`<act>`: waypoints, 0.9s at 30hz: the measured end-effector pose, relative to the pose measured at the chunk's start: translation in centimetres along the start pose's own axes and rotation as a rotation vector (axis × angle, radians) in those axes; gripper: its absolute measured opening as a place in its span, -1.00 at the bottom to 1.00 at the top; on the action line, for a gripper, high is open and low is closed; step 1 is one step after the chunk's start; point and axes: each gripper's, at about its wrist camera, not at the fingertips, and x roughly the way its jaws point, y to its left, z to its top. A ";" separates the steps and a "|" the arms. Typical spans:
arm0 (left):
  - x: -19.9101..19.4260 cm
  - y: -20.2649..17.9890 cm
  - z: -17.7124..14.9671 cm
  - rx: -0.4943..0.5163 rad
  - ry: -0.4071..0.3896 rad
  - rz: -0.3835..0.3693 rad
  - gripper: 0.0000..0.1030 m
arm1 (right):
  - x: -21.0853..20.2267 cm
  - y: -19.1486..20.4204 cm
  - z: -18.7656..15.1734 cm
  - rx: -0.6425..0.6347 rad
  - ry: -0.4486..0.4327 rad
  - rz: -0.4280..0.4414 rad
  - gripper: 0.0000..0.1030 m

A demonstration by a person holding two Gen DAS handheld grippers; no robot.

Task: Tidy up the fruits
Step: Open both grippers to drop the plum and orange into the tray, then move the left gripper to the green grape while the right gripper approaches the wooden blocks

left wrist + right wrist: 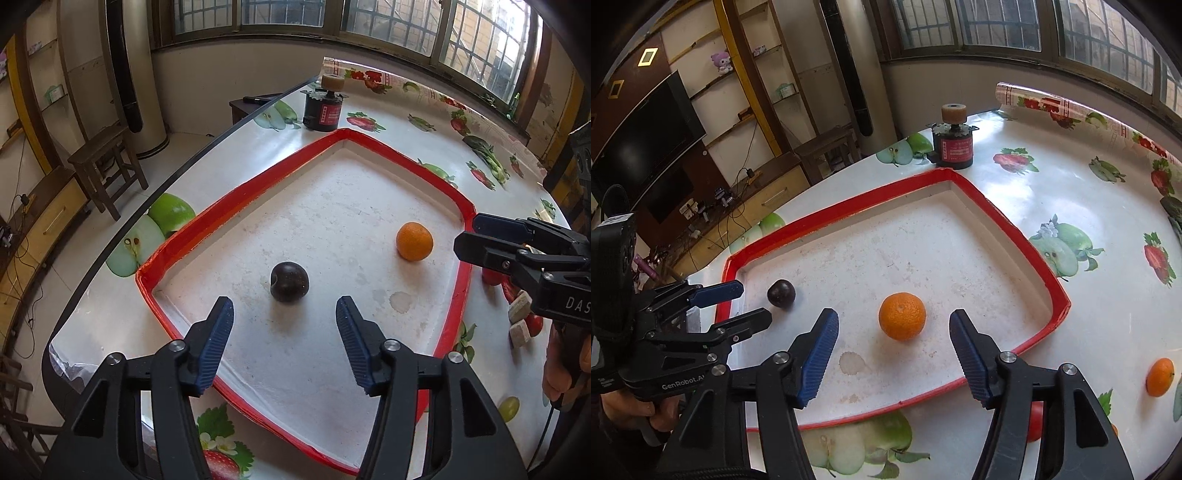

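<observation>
Left hand-held gripper [284, 317] released, dark plum [289, 281] just ahead at 12 o'clock; right hand-held gripper [894, 330] released, orange [902, 316] between its jaws, untouched, in red-rimmed tray [236, 195].

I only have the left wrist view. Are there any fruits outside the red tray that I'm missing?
Observer: Yes. The right wrist view shows a second orange on the tablecloth, outside the red tray.
Operator: Is the right hand-held gripper holding anything?
Observer: No. The right hand-held gripper is open; the orange in the tray sits free beyond its fingertips.
Operator: What's over to my left, past the table's edge?
Observer: A dark television stands against the wall, with a purple plush toy on a shelf above it.
</observation>
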 end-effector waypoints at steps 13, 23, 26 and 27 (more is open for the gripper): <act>-2.4 -2.6 -1.0 0.036 -0.021 -0.032 0.10 | -6.6 -1.1 -2.9 0.025 -0.074 -0.028 0.35; -3.6 -5.1 -1.5 0.067 -0.031 -0.078 0.10 | -9.9 -2.9 -5.7 0.067 -0.098 -0.069 0.36; -3.8 -6.1 -1.7 0.084 -0.032 -0.096 0.10 | -10.8 -3.7 -6.7 0.089 -0.103 -0.084 0.37; -4.0 -6.4 -1.9 0.088 -0.032 -0.104 0.10 | -11.1 -4.0 -7.1 0.097 -0.104 -0.090 0.37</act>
